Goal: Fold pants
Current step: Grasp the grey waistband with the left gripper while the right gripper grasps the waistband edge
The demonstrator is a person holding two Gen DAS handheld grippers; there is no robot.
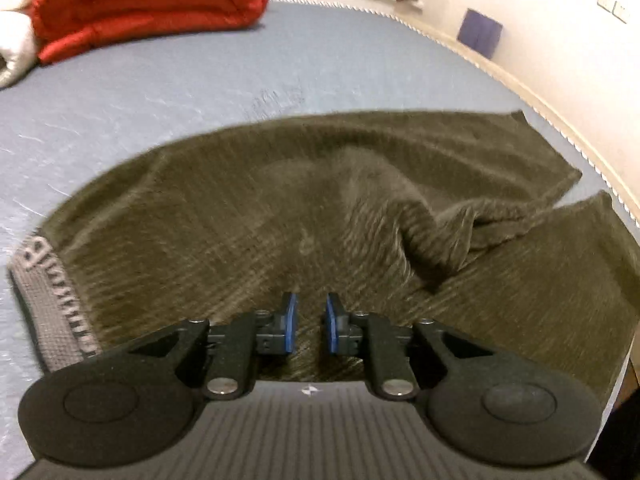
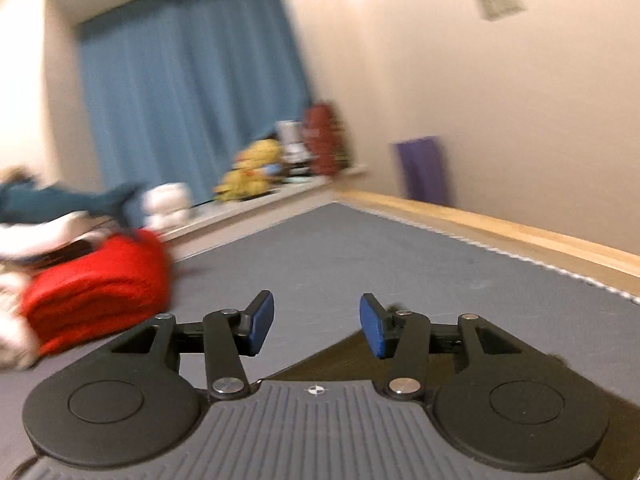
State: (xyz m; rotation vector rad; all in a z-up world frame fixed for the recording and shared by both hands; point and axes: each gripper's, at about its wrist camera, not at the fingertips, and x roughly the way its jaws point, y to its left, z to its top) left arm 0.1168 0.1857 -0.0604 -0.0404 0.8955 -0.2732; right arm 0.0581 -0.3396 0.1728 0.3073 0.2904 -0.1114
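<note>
Dark olive ribbed pants (image 1: 280,208) lie spread across a grey-blue bed (image 1: 180,80), the grey waistband (image 1: 48,308) at the left and the two legs running right, the upper leg rumpled over the lower one. My left gripper (image 1: 311,322) hovers over the pants' near edge, its blue pads a small gap apart and empty. My right gripper (image 2: 316,324) is open and empty, raised above the bed; only a dark corner of the pants (image 2: 340,360) shows under it. The right wrist view is blurred.
A folded red blanket (image 1: 148,4) and white bedding (image 1: 12,40) lie at the bed's far left; the blanket also shows in the right wrist view (image 2: 96,296). Plush toys (image 2: 252,172) line a ledge below blue curtains (image 2: 188,80). A wall (image 1: 540,60) borders the bed on the right.
</note>
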